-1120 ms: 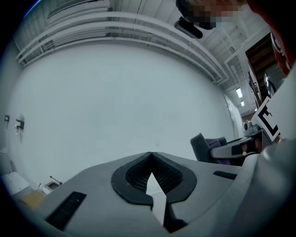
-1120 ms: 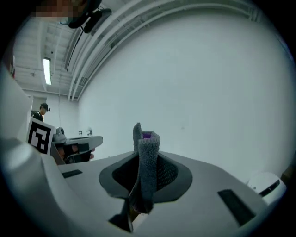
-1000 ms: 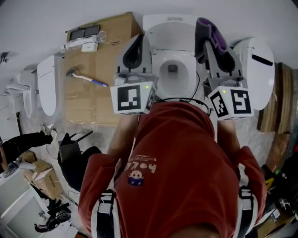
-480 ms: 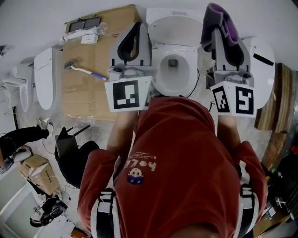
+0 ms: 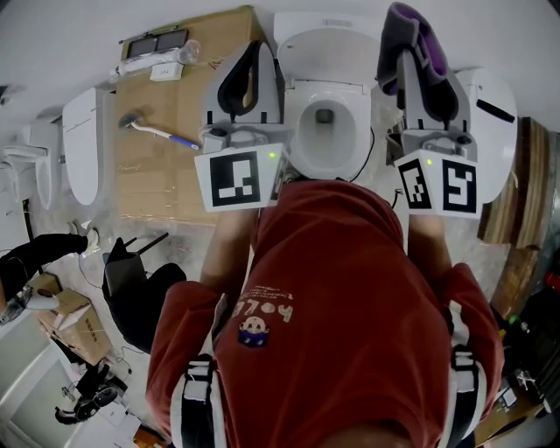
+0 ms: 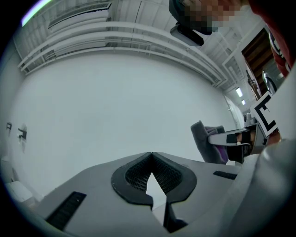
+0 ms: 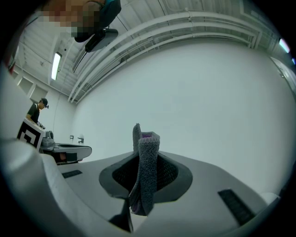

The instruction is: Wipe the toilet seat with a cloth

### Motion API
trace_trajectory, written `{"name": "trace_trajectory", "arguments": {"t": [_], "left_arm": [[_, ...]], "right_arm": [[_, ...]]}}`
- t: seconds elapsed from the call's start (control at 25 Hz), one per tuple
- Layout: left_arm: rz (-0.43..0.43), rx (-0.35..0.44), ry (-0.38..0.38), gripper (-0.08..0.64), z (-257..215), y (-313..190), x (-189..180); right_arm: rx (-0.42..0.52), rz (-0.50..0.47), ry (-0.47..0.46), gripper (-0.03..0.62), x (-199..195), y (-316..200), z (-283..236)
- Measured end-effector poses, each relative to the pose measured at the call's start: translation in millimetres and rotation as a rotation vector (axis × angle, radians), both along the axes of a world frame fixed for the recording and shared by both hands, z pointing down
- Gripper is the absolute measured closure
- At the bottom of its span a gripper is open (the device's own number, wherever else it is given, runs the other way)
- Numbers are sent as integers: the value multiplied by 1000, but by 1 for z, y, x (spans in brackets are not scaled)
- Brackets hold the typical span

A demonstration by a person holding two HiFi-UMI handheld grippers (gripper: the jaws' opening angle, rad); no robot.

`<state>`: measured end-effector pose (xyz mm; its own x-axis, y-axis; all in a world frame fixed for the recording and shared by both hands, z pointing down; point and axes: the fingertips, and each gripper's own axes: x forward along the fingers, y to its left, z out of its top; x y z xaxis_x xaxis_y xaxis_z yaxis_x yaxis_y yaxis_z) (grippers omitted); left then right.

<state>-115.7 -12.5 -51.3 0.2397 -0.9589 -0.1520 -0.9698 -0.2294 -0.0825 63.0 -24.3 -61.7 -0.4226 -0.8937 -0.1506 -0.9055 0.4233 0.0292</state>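
In the head view the white toilet seat (image 5: 353,131) lies at the upper middle of the frame, and a sheet of cardboard (image 5: 188,122) is spread on the floor to its left. The left gripper (image 5: 255,57) is held over the left edge of the toilet; its jaws are closed fully together and nothing is between them. The right gripper (image 5: 416,70) is seen at the upper right, just beside the bowl, and its jaws are clamped on the cloth (image 5: 404,26), which is grey outside and purple inside. In the right gripper view the cloth is folded; one part stands up above the pads and a shorter end hangs under them. It appears to be apart from the seat. The cloth is judged to be light, soft and limp, with a rough knitted surface that is not likely to slip out of the ribbed pads. It is expected to bunch when it is pressed, so it is best gripped at the fold, with a free part left beyond the jaws for the wiping.
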Motion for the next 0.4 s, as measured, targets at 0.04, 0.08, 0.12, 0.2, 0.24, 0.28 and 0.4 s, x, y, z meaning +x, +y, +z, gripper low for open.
{"name": "trace_trajectory", "arguments": {"t": [0.04,0.08,0.12,0.2,0.24,0.28,0.4], "left_arm": [[0,2,-2,546,0,0,1],[-1,3,-3,546,0,0,2],[-1,4,-3,546,0,0,2],[-2,5,-1,546,-1,0,2],[-3,6,1,546,-1,0,2],[-4,6,2,546,-1,-1,2],[-8,4,5,546,-1,-1,0]], "right_arm": [[0,0,-1,535,1,0,0],[0,0,-1,535,2,0,0],[0,0,-1,535,2,0,0],[2,-1,-2,535,2,-1,0],[3,-2,-2,535,2,-1,0],[4,-2,-2,535,1,-1,0],[5,-3,0,535,-1,-3,1]]}}
